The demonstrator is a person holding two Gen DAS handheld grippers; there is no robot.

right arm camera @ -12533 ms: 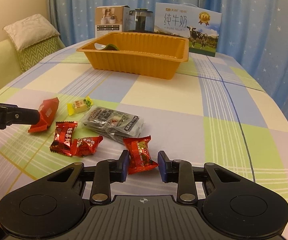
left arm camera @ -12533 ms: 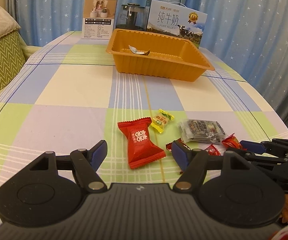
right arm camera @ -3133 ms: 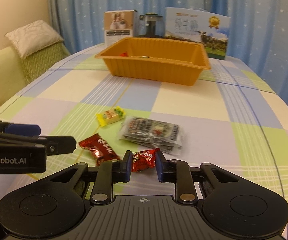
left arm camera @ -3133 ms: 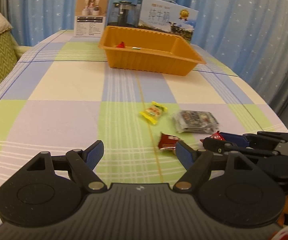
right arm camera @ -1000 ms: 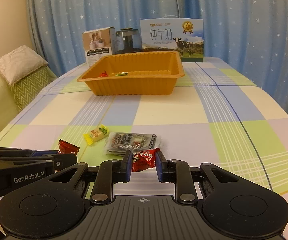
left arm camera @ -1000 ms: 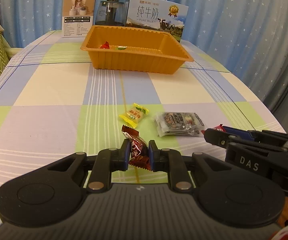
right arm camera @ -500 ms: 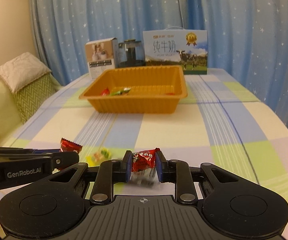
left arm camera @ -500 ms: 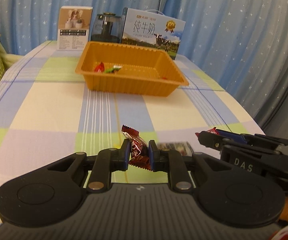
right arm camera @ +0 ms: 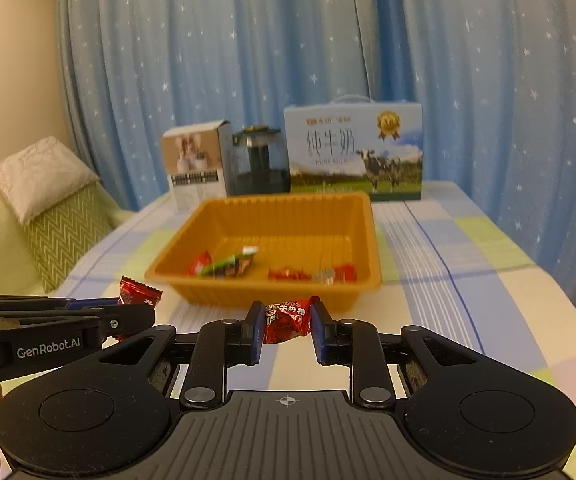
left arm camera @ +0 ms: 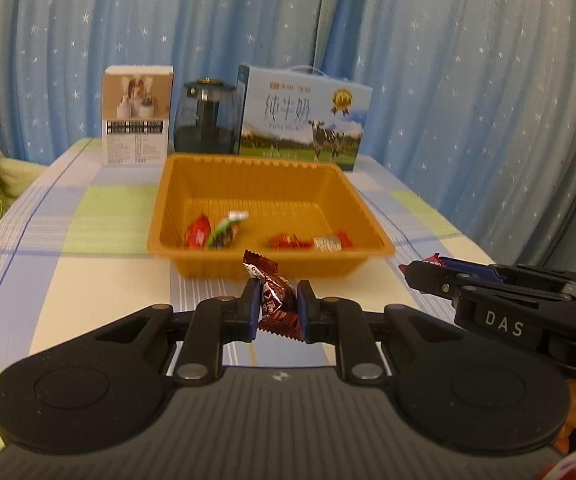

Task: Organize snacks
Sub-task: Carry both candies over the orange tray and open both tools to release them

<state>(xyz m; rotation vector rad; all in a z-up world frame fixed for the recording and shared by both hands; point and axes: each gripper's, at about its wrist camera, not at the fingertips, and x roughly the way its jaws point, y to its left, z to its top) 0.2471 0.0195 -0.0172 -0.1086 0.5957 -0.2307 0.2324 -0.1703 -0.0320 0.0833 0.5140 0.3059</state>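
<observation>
Holding one wrapped sweet each, both tools hang above the checked surface (left arm camera: 88,280) in front of the orange tray (left arm camera: 367,220). The left hand-held gripper (left arm camera: 276,308) is clamped narrow on a dark red candy (left arm camera: 274,300); the wrapper stands upright between the blue pads, its twisted top end rising above them. The right hand-held gripper (right arm camera: 286,326) is clamped narrow on a bright red candy (right arm camera: 288,318), which lies crosswise between its pads with one twisted end sticking out past the right pad.

Seen from the right wrist view, the left tool enters from the lower left edge, and its candy shows just beside the tray's near left corner. Seen from the left wrist view, the right tool enters from the right edge, with only a red tip of its candy visible at its front.

The tray sits on the surface ahead of both tools. It holds several wrapped sweets along its near wall: a red one and a green-and-dark one to the left, and a red cluster with a silver piece to the right.

Behind the tray, in a row against the blue starred curtain (right arm camera: 208,60), stand a white box (left arm camera: 136,116), a dark glass jar (left arm camera: 206,120) and a milk carton (left arm camera: 303,120). A green sofa with a cushion (right arm camera: 40,176) is at the left.
</observation>
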